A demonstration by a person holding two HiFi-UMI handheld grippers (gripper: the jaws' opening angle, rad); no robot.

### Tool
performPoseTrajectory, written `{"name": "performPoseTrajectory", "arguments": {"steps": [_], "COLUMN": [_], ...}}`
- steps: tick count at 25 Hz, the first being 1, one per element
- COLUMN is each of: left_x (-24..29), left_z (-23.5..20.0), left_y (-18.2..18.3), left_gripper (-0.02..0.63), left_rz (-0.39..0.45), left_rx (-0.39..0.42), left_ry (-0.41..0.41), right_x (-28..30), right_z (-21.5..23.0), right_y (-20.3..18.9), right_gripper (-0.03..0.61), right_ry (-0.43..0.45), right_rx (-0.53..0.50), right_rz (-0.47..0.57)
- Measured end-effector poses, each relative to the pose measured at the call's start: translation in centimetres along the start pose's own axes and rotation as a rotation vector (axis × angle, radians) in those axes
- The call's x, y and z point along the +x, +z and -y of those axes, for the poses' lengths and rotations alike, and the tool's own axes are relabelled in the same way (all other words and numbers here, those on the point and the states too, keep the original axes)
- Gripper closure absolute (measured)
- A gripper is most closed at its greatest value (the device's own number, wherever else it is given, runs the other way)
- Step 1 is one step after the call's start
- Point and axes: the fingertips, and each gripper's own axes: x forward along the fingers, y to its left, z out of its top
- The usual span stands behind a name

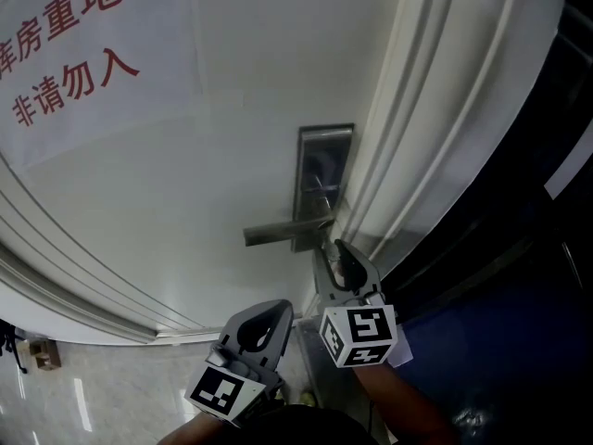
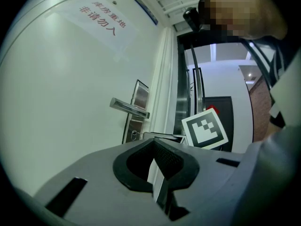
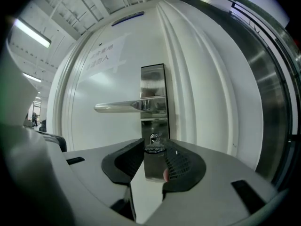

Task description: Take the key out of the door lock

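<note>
A steel lock plate [image 1: 324, 170] with a lever handle [image 1: 278, 233] is set in a white door [image 1: 213, 184]. Below the handle, the key [image 3: 153, 149] sticks out of the keyhole, its dark head lying across the gap between my right gripper's jaws. The right gripper [image 3: 154, 151] is up against the lock, and its pads touch both sides of the key head. In the head view the right gripper [image 1: 341, 251] hides the key. My left gripper [image 1: 269, 318] hangs lower and to the left, away from the door, its tips together and nothing held [image 2: 153, 142].
A paper sign with red characters [image 1: 65, 44] is stuck on the door at upper left. The white moulded door frame [image 1: 417, 156] runs just right of the lock, with a dark opening [image 1: 519, 248] beyond it. Pale floor tiles [image 1: 93, 387] show at lower left.
</note>
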Motion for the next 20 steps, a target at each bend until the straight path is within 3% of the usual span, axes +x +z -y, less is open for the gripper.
{"name": "performPoseTrajectory", "arguments": {"steps": [20], "left_x": [-0.4], "left_z": [4.5], "left_y": [0.7], "left_gripper": [0.611], "left_rz": [0.023], "left_rx": [0.024], "left_ry": [0.004], "right_x": [-9.4], "right_z": [-1.1], "right_y": [0.9], "right_gripper": [0.443], "right_ry": [0.179], "right_rx": [0.068], "right_rz": [-0.002]}}
